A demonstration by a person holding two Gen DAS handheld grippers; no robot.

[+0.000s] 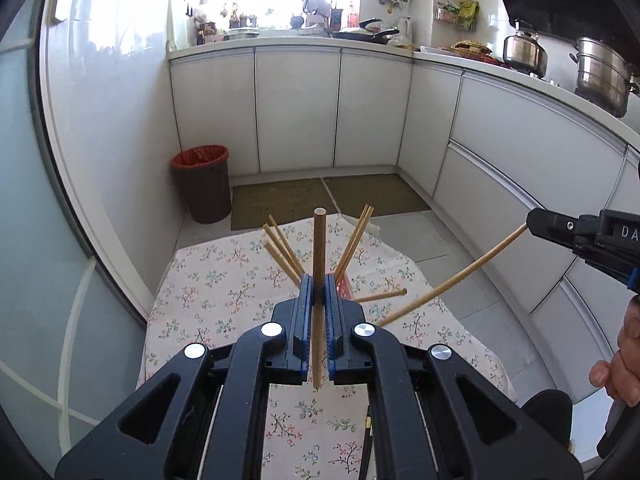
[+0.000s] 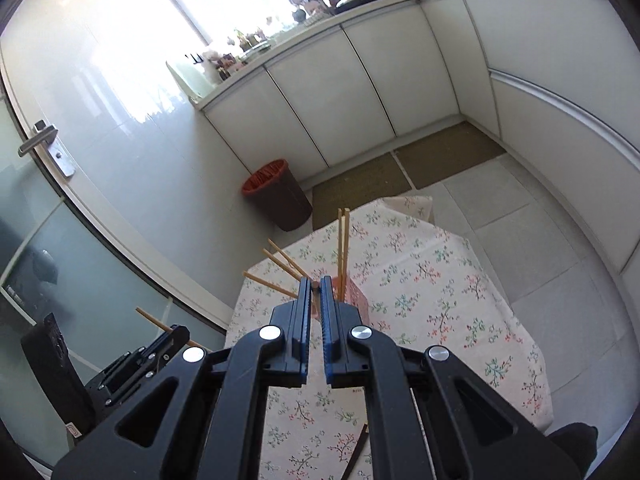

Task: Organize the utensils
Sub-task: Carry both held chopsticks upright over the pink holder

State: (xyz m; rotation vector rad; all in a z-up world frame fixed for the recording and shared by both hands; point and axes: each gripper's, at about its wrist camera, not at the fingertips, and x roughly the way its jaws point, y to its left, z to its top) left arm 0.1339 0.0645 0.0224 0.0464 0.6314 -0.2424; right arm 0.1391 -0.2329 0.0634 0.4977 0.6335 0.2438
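**Two sticks in hand, holder dead ahead**

Far left, in the right wrist view: left gripper [image 2: 176,330] low beside the table, left stick [image 2: 154,320] poking out past it, up and to the left.

In its own view, left gripper [image 1: 318,280] clamped hard on the left stick [image 1: 319,264] about midway. Long axis running straight forward along the fingers, blunt end out beyond the tips, other end back between the pads.

Just behind those fingertips, partly hidden: the pink holder [image 1: 345,285] on the floral cloth [image 1: 208,280]. Loose sticks [image 1: 282,250] already inside, fanned up and out to both sides, one drooping nearly flat to the right.

Further right, the right stick [image 1: 448,278] slanting from upper right down to lower left, lower end close to the holder, just right of it. Pinched at its top end by the right gripper [image 1: 532,225], fingers closed on it.

From the right wrist, only a brown stub visible between the nearly shut fingertips of the right gripper [image 2: 316,282]; stick foreshortened, aimed forward at the holder [image 2: 354,298] directly beyond.

Judged the nearer of the two for a drop: the right, axis already tilted toward the opening. For the left, probably a tip downward first, blunt end aimed between the fanned sticks.

Near the table's front edge, a dark stick [image 2: 358,450] lying flat, untouched.
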